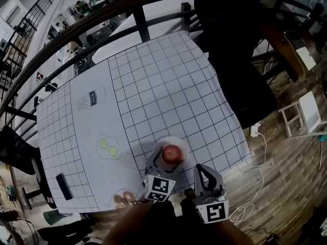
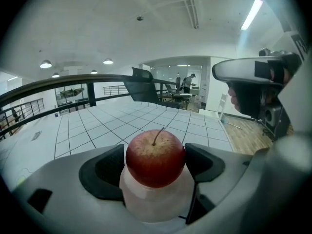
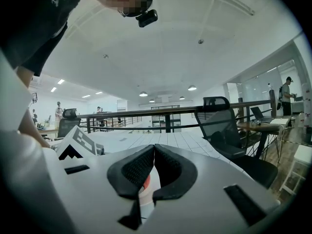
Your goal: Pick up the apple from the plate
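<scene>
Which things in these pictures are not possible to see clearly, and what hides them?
Apple, right gripper view: the shut right claw hides all but a red sliver.
Plate, left gripper view: the body of the left claw covers its sides.
Dark flat object, head view: too small to identify.

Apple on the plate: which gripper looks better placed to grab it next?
Left. The left gripper has its open jaws either side of the apple on the plate; the right gripper is shut and off to one side.

No readable text; square markers on the left cube (image 1: 159,188); jar drawing's label (image 1: 92,98) too small
</scene>
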Demonstrator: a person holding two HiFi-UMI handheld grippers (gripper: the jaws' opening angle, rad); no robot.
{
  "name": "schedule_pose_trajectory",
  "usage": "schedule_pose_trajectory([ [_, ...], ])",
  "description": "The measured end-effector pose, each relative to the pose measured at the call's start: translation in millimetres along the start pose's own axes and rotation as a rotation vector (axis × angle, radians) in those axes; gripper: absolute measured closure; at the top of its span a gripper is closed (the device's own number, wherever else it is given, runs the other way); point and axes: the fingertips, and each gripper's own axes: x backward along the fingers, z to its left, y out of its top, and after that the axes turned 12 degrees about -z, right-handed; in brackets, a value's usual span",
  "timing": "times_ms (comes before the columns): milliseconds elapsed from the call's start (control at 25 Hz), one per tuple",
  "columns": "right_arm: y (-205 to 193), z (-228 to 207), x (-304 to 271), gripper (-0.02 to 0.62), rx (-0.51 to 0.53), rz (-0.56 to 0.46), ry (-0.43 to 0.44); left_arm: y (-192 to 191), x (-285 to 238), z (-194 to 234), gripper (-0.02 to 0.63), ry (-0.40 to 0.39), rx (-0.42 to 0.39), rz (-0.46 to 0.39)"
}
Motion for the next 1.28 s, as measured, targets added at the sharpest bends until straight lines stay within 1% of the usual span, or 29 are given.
schedule_pose_trajectory([
  [120,0.1,-2.0,0.7,0.572,-0.005,-0.002,-0.003,-4.1,-2.8,-0.9,0.227,0.003,0.003,0.017],
  [280,-0.7,-5.2,2.1,0.572,-0.003,-0.005,-0.005,-3.0,-6.3,-0.6,0.227,0.003,-0.001,0.013],
  [440,-1.4,-6.7,4.5,0.572,-0.008,-0.005,-0.012,-3.3,-6.5,-0.1,0.222,0.007,-0.020,0.019],
  [640,1.6,-8.1,7.1,0.572,-0.007,-0.011,-0.018,1.6,-5.7,-0.8,0.222,0.014,-0.037,-0.007],
  [1000,10.5,-6.9,4.2,0.572,0.017,-0.026,-0.011,33.1,4.3,4.7,0.222,0.015,-0.040,-0.040],
  [1280,28.3,-5.8,2.1,0.572,0.055,-0.048,0.012,76.2,23.4,-0.2,0.222,-0.002,-0.038,-0.112],
])
